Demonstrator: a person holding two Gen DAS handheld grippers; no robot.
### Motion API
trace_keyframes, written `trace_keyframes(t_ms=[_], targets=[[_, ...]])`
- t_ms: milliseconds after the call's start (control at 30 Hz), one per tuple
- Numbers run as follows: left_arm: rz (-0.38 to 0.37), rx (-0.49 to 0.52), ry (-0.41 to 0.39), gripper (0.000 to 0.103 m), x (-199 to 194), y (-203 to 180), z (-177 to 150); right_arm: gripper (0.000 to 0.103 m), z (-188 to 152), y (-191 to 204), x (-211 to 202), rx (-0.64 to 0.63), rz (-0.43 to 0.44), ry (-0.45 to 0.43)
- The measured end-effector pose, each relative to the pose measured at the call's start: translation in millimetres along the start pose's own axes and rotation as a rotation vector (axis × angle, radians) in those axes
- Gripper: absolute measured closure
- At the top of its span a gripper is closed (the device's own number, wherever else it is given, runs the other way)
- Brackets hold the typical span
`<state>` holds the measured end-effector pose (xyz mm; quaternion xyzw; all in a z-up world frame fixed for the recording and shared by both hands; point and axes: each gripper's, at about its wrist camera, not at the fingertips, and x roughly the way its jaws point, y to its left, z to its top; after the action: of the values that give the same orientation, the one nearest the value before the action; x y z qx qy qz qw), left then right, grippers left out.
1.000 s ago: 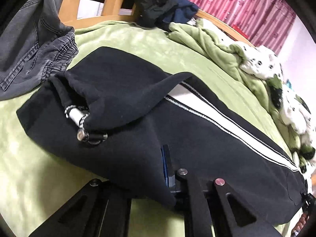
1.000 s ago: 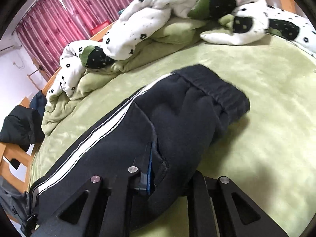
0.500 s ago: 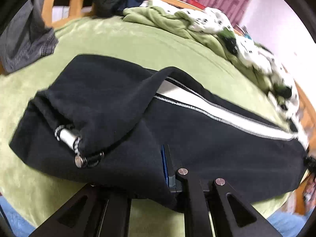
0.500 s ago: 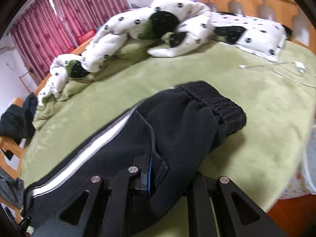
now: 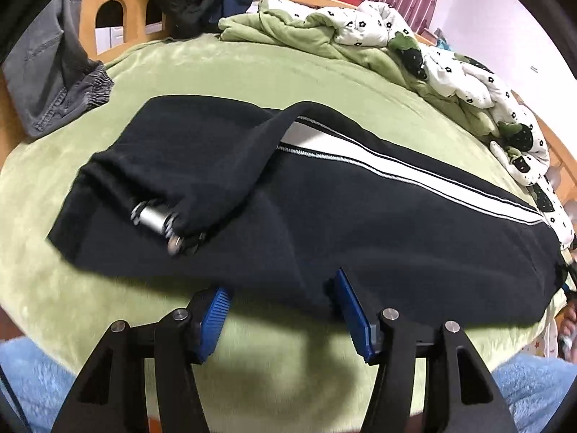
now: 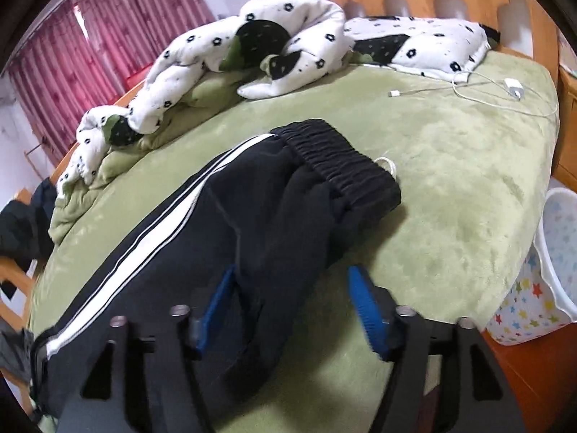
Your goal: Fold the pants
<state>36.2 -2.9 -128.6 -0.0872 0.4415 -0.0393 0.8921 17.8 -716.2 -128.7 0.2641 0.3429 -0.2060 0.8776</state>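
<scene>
At the left, the left gripper [image 5: 279,305] is opening, its blue fingers [image 5: 212,312] spread at the near hem of the black pants [image 5: 360,223]; the fabric edge lies between them but the pads no longer press on it. The pants lie lengthwise across the green bed [image 5: 234,68], one leg laid over the other, white side stripe [image 5: 414,176] up, and a metal drawstring tip [image 5: 151,216] pokes out at the ankle end. Further right, the right gripper [image 6: 290,310] is opening too, a loose fold of cloth bunched between its parted fingers [image 6: 364,310], the elastic waistband [image 6: 339,160] beyond. The risk, as I judge it: fleece may cling to the ribbed pads as the grippers pull away, dragging the top layer askew. The near hem also sits close to the mattress edge, so a tug could slide it off.
</scene>
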Motion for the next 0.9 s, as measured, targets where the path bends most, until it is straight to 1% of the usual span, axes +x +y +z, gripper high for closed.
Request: trace_keyframes(t_ms=[33, 100, 133, 167, 200, 233, 267, 300, 333, 367, 400, 433, 500, 567, 600, 633, 667, 700, 733, 767, 800, 833, 900], targets=[[0.016, 0.011, -0.023, 0.047, -9.3, -0.8, -5.3, 0.03, 3.8, -0.8, 6.3, 0.02, 0.001, 0.006], [0.044, 0.028, -0.067, 0.045, -23.5, -1.0, -9.7, 0.03, 12.8, -6.7, 25.2, 0.112, 0.051, 0.026], [0.065, 0.03, -0.086, 0.042, -29.7, 0.4, -10.4, 0.04, 16.1, -10.1, 34.1, 0.16, 0.075, 0.035], [0.083, 0.028, -0.095, 0.041, -32.9, 3.6, -9.3, 0.051, 19.5, -12.5, 40.3, 0.195, 0.09, 0.036], [0.108, 0.023, -0.103, 0.041, -36.1, 8.1, -7.4, 0.067, 24.3, -14.0, 43.0, 0.218, 0.052, 0.023], [0.127, 0.016, -0.103, 0.041, -37.3, 12.6, -3.9, 0.072, 32.1, -14.6, 41.4, 0.209, 0.032, -0.004], [0.139, 0.003, -0.106, 0.041, -38.0, 17.7, -0.9, 0.073, 39.0, -16.7, 38.0, 0.208, 0.048, -0.028], [0.143, -0.011, -0.109, 0.041, -37.9, 21.3, 1.3, 0.072, 42.9, -20.1, 35.3, 0.227, 0.071, -0.045], [0.148, -0.026, -0.107, 0.041, -36.8, 26.6, 4.4, 0.071, 44.0, -23.6, 35.2, 0.258, 0.094, -0.043], [0.151, -0.036, -0.104, 0.041, -35.1, 30.4, 7.2, 0.07, 43.3, -24.2, 37.8, 0.272, 0.084, -0.023], [0.142, -0.039, -0.105, 0.041, -33.6, 32.0, 9.9, 0.063, 41.6, -21.9, 41.8, 0.25, 0.038, 0.015], [0.128, -0.037, -0.11, 0.041, -32.2, 33.8, 12.8, 0.058, 39.4, -19.8, 43.3, 0.217, -0.004, 0.039], [0.133, -0.005, -0.113, 0.041, -26.2, 31.5, 20.2, 0.054, 31.8, -19.8, 37.9, 0.138, -0.044, 0.066], [0.166, 0.033, -0.096, 0.042, -13.7, 29.3, 28.3, 0.051, 22.8, -22.6, 22.8, 0.09, -0.092, 0.066], [0.176, 0.042, -0.079, 0.046, -5.6, 29.1, 31.4, 0.05, 18.8, -24.1, 14.6, 0.079, -0.107, 0.062], [0.174, 0.054, -0.06, 0.064, 5.4, 30.0, 34.6, 0.05, 14.9, -24.5, 5.0, 0.069, -0.113, 0.06], [0.174, 0.072, -0.058, 0.083, 10.2, 28.6, 36.5, 0.05, 12.5, -24.1, -2.3, 0.061, -0.117, 0.061], [0.178, 0.098, -0.06, 0.085, 14.8, 27.2, 40.2, 0.05, 10.4, -20.0, -11.6, 0.046, -0.131, 0.063], [0.196, 0.136, -0.081, 0.087, 17.0, 26.2, 48.7, 0.05, 8.8, -14.3, -21.1, 0.028, -0.153, 0.059], [0.221, 0.156, -0.126, 0.087, 15.1, 26.4, 59.5, 0.05, 8.3, -2.9, -32.2, 0.0, -0.18, 0.046], [0.238, 0.157, -0.176, 0.087, 12.0, 29.0, 73.7, 0.05, 9.3, 5.5, -38.4, -0.019, -0.188, 0.036], [0.24, 0.148, -0.205, 0.087, 11.4, 34.3, 92.3, 0.05, 9.8, 20.9, -46.8, -0.05, -0.187, 0.023], [0.226, 0.13, -0.198, 0.084, 18.1, 47.4, 130.6, 0.05, 11.6, 54.6, -56.2, -0.103, -0.17, 0.006]])
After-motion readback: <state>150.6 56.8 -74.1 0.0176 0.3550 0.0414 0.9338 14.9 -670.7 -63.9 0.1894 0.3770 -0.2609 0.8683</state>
